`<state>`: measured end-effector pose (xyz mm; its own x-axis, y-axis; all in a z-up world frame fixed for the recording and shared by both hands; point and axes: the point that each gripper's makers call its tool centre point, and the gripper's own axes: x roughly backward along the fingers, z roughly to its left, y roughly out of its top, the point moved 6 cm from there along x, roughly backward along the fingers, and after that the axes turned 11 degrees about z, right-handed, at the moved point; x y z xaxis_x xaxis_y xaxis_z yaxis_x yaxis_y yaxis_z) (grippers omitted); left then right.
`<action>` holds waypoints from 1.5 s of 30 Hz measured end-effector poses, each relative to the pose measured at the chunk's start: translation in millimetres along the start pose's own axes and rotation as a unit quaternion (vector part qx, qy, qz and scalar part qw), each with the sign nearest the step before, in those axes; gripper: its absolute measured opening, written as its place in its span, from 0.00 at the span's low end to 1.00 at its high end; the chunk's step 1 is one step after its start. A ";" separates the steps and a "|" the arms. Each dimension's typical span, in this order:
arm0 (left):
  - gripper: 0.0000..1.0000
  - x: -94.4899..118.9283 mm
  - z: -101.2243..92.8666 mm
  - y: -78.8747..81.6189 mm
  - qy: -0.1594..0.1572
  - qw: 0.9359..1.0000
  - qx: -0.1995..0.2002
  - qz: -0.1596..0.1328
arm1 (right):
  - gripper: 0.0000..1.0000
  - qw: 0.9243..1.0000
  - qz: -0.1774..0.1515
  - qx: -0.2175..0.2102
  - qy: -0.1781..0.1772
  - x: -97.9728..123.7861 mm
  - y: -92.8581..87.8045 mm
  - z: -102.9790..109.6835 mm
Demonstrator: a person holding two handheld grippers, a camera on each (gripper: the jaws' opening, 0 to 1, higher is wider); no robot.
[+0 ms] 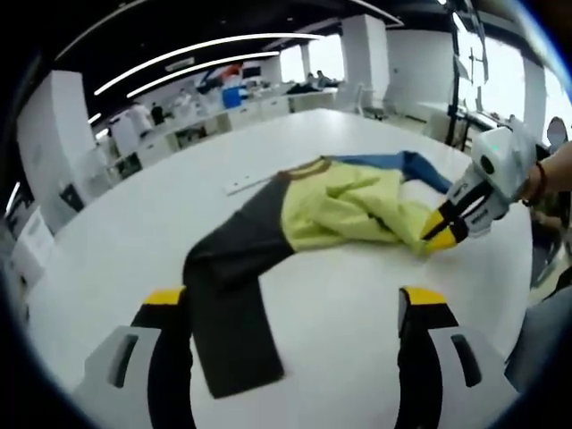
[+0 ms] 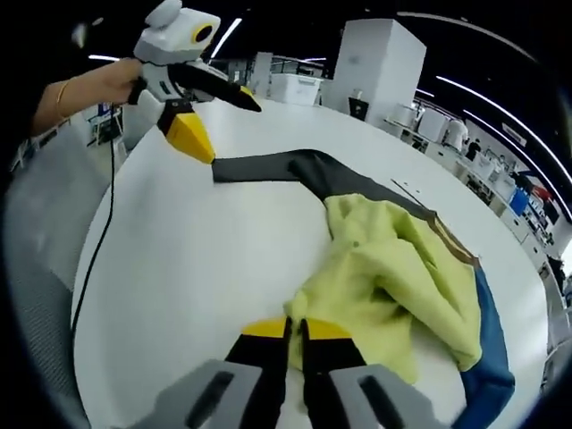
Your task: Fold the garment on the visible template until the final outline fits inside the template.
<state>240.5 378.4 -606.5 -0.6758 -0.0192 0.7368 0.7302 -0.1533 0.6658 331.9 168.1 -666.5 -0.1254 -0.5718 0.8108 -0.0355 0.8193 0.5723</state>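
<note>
1. Worktop [image 1: 357,295]: large white surface carrying the garment; no template outline can be made out on it in either view, so fit against the template cannot be judged.
2. Garment [image 1: 331,210]: lies crumpled near the middle of the worktop; a yellow-green body panel, a dark grey sleeve [image 1: 228,304] stretched out flat toward the left gripper view's camera, and a blue part [image 1: 402,165] at the far side; in the right gripper view the same garment [image 2: 393,268] shows the yellow-green fabric bunched in loose folds, with the grey sleeve [image 2: 277,167] running away across the worktop; judged unfolded and early in the task.
3. Right tongs [image 2: 296,335]: clenched, jaws together on the near edge of the yellow-green fabric; in the left gripper view they [image 1: 440,231] pinch the same hem; this hold probably serves to lift or drag that side flat.
4. Left tongs [image 1: 295,308]: released, jaws wide apart, the grey sleeve end lying between them but apparently not gripped; in the right gripper view they [image 2: 214,121] hang above the sleeve tip, apparently clear of the cloth; judged positioned to take the sleeve end so both sides can be spread.
5. A black cable [image 2: 98,259] trails down from the left hand across the worktop edge.
</note>
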 end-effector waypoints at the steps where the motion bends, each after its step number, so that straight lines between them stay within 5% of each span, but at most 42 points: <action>1: 0.93 -0.2 -0.2 -0.1 0.000 1.000 -0.001 0.000 | 0.00 1.000 -0.004 0.006 -0.002 3.5 1.4 -1.1; 11: 0.92 -4.7 -10.0 0.6 -0.012 1.000 -0.003 0.000 | 0.00 0.998 -0.046 -0.050 0.014 30.3 19.2 -15.6; 25: 0.90 -9.6 -28.3 4.5 -0.031 1.000 -0.004 0.001 | 0.00 0.983 -0.098 -0.154 -0.005 61.8 40.7 -66.0; 33: 0.85 -16.3 -52.8 4.8 -0.056 0.998 0.011 -0.001 | 0.00 0.972 -0.108 -0.208 -0.024 69.6 37.4 -93.0; 39: 0.81 -17.2 -68.6 7.5 -0.062 0.996 0.060 -0.024 | 0.00 0.961 -0.105 -0.255 -0.035 73.1 28.4 -104.3; 45: 0.78 -24.4 -86.4 6.1 -0.071 0.995 0.070 -0.014 | 0.00 0.956 -0.100 -0.275 -0.037 75.7 22.1 -109.6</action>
<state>252.7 292.5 -630.6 -0.6819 0.1254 0.7207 0.7252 -0.0132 0.6884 430.4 138.3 -579.0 -0.2415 -0.6929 0.6794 0.4577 0.5360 0.7094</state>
